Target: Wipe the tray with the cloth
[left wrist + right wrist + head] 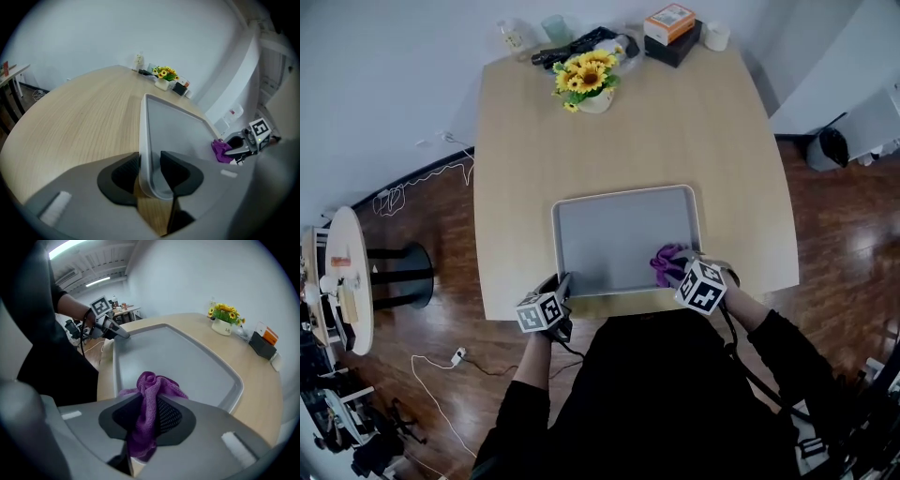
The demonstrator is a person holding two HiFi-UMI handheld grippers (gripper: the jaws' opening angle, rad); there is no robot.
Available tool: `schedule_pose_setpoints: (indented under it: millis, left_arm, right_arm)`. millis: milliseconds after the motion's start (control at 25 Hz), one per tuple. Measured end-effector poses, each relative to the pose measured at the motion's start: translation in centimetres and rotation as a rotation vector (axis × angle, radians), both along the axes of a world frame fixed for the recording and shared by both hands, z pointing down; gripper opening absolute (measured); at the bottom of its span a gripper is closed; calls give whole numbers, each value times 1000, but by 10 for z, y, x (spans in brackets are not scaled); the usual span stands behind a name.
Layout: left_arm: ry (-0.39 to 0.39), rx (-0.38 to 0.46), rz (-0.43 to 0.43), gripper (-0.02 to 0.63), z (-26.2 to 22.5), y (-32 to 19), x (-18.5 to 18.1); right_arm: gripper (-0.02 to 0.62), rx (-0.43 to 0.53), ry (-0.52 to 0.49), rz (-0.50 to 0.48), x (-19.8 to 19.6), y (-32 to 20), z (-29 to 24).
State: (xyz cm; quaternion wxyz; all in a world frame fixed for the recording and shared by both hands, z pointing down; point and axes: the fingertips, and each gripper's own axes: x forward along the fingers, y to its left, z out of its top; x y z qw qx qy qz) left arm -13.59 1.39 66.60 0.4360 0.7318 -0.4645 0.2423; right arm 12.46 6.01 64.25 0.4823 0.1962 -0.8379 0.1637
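A grey rectangular tray point(623, 202) lies on the wooden table near its front edge. My left gripper point(563, 284) is shut on the tray's near left rim point(146, 154), one jaw outside and one inside. My right gripper point(682, 269) is at the tray's near right corner, shut on a bunched purple cloth point(667, 260). The cloth point(149, 404) sticks up between the jaws over the tray floor point(183, 357). From the left gripper view, the cloth point(220, 151) and the right gripper point(234, 149) show at the tray's far side.
Sunflowers in a white pot point(586, 82) stand at the table's far edge, with a black box topped by an orange box point(671, 33), a cup point(715, 36) and dark items beside them. A small side table point(347, 277) is at the left. Cables lie on the wooden floor.
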Motion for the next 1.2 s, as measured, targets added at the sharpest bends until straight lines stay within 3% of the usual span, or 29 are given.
schedule_pose_setpoints:
  millis: [240, 440, 800, 920, 1040, 1200]
  left_arm:
    - [10, 4, -6, 129, 0, 3, 7]
    - [43, -4, -37, 129, -2, 2, 9]
    - [44, 2, -47, 129, -1, -1, 8]
    - [45, 15, -59, 129, -1, 1, 4]
    - [46, 23, -64, 129, -1, 2, 2]
    - [46, 25, -48, 129, -1, 1, 0]
  right_arm:
    - [83, -15, 6, -144, 0, 11, 3]
    - [84, 25, 31, -197, 8, -41, 2]
    - [87, 45, 47, -77, 17, -168, 5]
    - [86, 62, 55, -60, 10, -170, 1]
    - [84, 140, 75, -4, 8, -160, -2]
    - [83, 157, 73, -26, -8, -120, -1]
